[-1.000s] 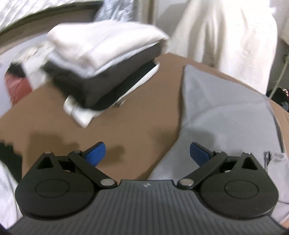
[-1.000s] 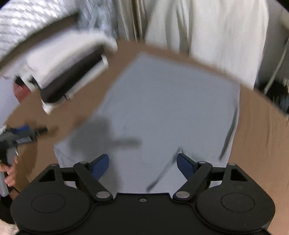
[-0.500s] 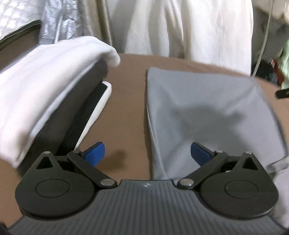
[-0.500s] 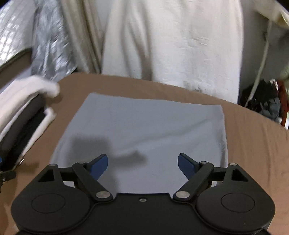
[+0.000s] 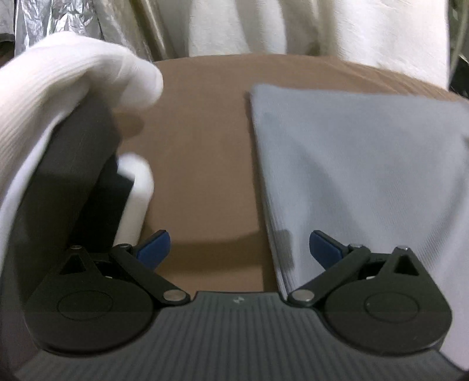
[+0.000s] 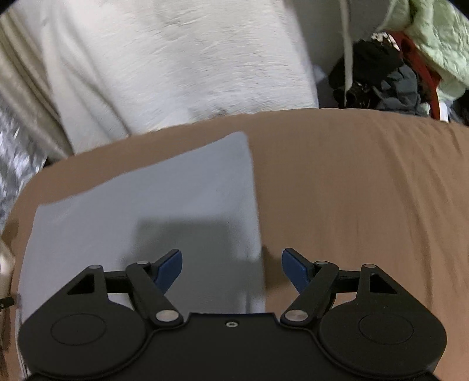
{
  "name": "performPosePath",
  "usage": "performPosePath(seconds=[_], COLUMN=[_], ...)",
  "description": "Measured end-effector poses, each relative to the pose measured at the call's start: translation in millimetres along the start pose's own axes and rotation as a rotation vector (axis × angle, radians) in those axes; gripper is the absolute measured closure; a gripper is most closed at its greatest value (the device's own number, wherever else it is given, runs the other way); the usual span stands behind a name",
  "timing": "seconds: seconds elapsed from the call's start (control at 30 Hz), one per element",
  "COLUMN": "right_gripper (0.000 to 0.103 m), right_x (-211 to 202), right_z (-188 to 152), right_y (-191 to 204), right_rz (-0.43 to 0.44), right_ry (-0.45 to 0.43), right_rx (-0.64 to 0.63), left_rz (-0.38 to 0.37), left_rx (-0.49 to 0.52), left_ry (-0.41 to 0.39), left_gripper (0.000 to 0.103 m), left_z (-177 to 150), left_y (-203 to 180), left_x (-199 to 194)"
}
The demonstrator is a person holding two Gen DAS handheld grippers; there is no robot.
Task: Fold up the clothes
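Note:
A grey garment (image 5: 366, 164) lies flat on the brown surface (image 5: 202, 140); it also shows in the right wrist view (image 6: 164, 211). My left gripper (image 5: 239, 249) is open and empty, low over the garment's left edge, with its right finger above the cloth. My right gripper (image 6: 231, 266) is open and empty, straddling the garment's right edge. A stack of folded clothes (image 5: 58, 123), white on top of black, sits at the left, close beside my left gripper.
A white cloth (image 6: 164, 64) hangs behind the far edge of the brown surface (image 6: 366, 190). A heap of dark, red and pale green clothes (image 6: 395, 67) lies at the back right. Silver foil-like material (image 5: 58, 20) is at the back left.
Both grippers have moved forward and lower over the grey garment, the left towards its left edge, the right towards its right edge. Both stayed open. The folded stack now fills the left wrist view's left side.

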State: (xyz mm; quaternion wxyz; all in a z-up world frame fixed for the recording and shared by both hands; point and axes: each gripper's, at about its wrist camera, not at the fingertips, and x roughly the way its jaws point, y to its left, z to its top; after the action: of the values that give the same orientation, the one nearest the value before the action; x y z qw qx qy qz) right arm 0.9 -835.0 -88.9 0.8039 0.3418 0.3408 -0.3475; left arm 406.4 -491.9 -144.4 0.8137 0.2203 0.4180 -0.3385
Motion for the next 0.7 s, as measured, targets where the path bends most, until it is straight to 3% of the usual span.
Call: performPosePath(seconds=[0.17, 0.27, 0.33, 0.57, 0.6, 0.63, 0.67, 0.7], right_gripper=[0.023, 0.023, 0.023, 0.018, 0.019, 0.023, 0.053, 0.094], right_x=[43, 58, 69, 97, 96, 95, 93, 89], right_z=[20, 28, 34, 45, 44, 43, 42, 41], right_y=[-6, -9, -2, 23, 25, 28, 31, 35], right_rz=[-0.001, 0.093, 0.084, -0.092, -0.089, -0.083, -0.077, -0.099], right_ry=[0.011, 0.016, 0.024, -0.011, -0.032, -0.057, -0.082, -0.12], right_rx=[0.057, 0.188, 0.184, 0.016, -0.019, -0.058, -0.097, -0.139], left_rz=[-0.143, -0.206, -0.196, -0.189, -0.188, -0.187, -0.186, -0.185], left_rx=[-0.186, -0.262, -0.242, -0.143, -0.129, -0.114, -0.1, -0.086], left_ry=[0.016, 0.03, 0.028, 0.024, 0.023, 0.023, 0.022, 0.022], left_gripper=[0.0, 0.0, 0.0, 0.002, 0.021, 0.037, 0.053, 0.069], left_z=[32, 44, 45, 56, 58, 60, 61, 63], left_y=[18, 24, 18, -6, -10, -13, -17, -21], left_x=[43, 63, 66, 66, 66, 66, 66, 66])
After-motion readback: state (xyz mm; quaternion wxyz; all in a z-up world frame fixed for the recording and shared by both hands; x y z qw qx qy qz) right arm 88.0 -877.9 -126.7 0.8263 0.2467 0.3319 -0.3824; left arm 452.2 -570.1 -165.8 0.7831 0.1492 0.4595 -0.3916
